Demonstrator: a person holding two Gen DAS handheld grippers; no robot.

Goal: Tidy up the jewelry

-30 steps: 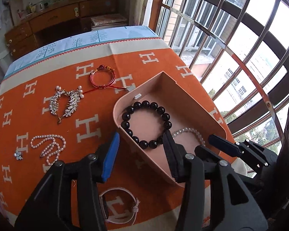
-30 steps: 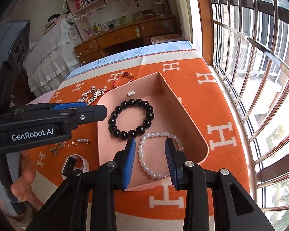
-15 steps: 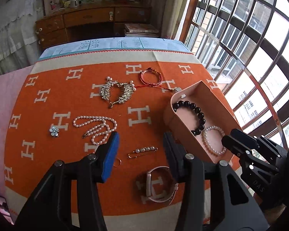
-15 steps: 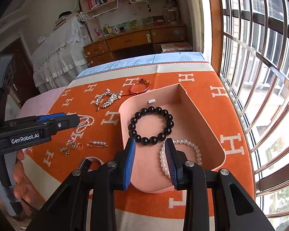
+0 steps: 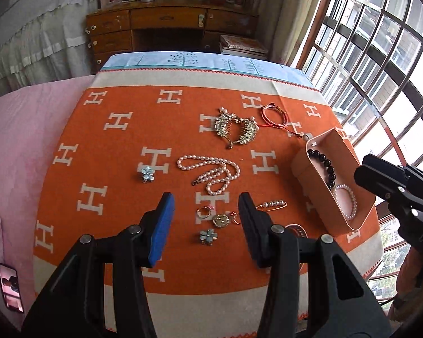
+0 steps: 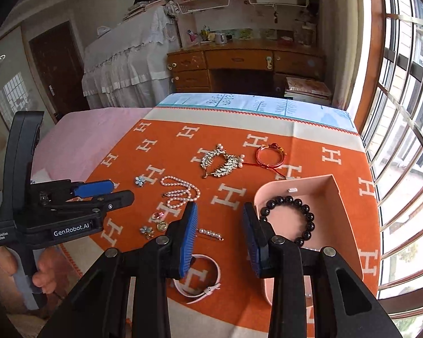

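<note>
A pink tray (image 5: pixel 307 169) (image 6: pixel 344 211) at the right of the orange cloth holds a black bead bracelet (image 5: pixel 328 169) (image 6: pixel 307 214) and a white pearl bracelet (image 5: pixel 349 200). Loose on the cloth lie a pearl necklace (image 5: pixel 211 169) (image 6: pixel 180 191), a leaf-shaped brooch (image 5: pixel 237 129), a red cord bracelet (image 5: pixel 273 115), two blue flower pieces (image 5: pixel 148 173) (image 5: pixel 208 236), a ring (image 5: pixel 204 211), a gold charm (image 5: pixel 221 220) and a pearl pin (image 5: pixel 272 204). My left gripper (image 5: pixel 206 200) (image 6: pixel 107 191) hangs open and empty above the small pieces. My right gripper (image 6: pixel 220 207) (image 5: pixel 380 177) is open and empty beside the tray's left edge.
A pale pink watch strap (image 6: pixel 200 278) lies near the cloth's front edge. Pink bedding (image 5: pixel 19 140) and a phone (image 5: pixel 11 287) are at the left. A wooden desk (image 5: pixel 169 25) stands behind, window bars (image 5: pixel 380 56) on the right. A hand (image 6: pixel 42 276) holds the left gripper.
My left gripper has swung left, from over the tray to over the loose jewellery. The right gripper has risen and drawn back from the pearl bracelet. Neither jaw gap has changed.
</note>
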